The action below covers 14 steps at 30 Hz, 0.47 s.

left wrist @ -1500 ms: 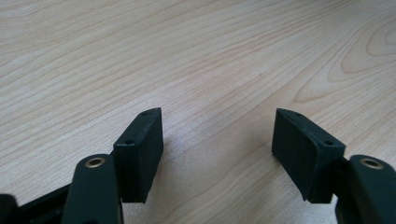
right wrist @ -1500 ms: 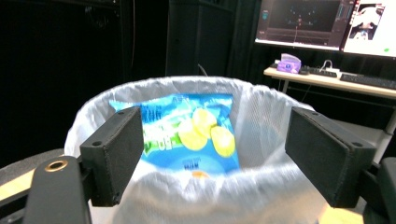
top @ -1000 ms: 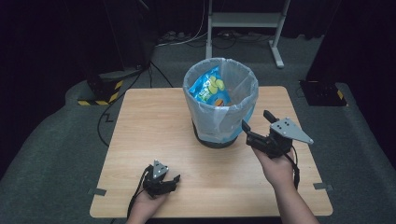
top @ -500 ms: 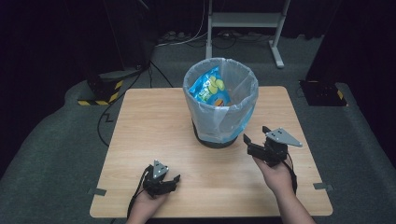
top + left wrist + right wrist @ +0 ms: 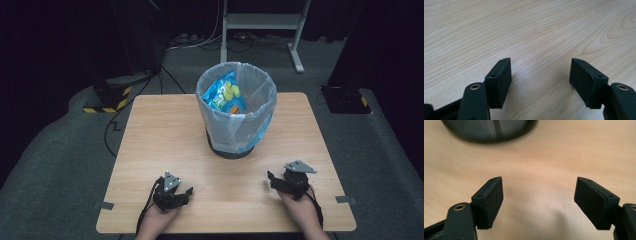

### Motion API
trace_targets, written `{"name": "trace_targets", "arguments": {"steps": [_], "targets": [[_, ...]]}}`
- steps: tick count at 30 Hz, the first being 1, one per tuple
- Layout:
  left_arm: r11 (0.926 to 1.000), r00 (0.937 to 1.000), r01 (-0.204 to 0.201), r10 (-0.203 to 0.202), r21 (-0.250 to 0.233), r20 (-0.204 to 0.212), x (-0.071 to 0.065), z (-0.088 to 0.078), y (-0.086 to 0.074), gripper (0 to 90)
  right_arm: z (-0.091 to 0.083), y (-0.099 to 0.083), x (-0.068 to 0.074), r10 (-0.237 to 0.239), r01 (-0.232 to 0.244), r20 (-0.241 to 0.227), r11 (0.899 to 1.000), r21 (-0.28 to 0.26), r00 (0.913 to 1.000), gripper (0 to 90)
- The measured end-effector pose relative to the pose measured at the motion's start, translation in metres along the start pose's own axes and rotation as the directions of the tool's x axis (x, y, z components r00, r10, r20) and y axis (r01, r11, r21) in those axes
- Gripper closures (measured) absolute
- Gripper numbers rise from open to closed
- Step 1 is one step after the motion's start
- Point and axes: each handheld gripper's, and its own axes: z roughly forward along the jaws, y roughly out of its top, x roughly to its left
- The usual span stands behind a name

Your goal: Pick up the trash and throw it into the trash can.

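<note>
R gripper (image 5: pixel 278 181) dropped to table (image 5: pixel 165 130); jaws apart, empty.

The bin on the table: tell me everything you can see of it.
The bin is a round, dark mesh basket standing upright on the far middle of the wooden table. A pale blue, see-through plastic liner is folded over its rim and hangs down most of the outside, leaving the dark base bare. Inside lies a blue snack bag with yellow print. Neither gripper touches it; in the right gripper view its mesh base shows ahead.
</note>
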Motion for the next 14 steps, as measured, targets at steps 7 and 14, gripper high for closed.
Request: {"name": "trace_targets", "arguments": {"steps": [7, 14], "targets": [[1.0, 1.0, 0.002, -0.002, -0.003, -0.002, 0.0, 0.001, 0.0, 34.5, -0.01, -0.018, -0.012, 0.004, -0.004, -0.001, 0.995, 0.095, 1.0, 22.6], [0.9999, 0.9999, 0.009, -0.009, -0.006, -0.014, 0.0, 0.001, 0.0, 34.5, -0.012, -0.02, -0.014, 0.009, -0.009, -0.008, 0.997, 0.073, 0.9999, 28.3]]}}
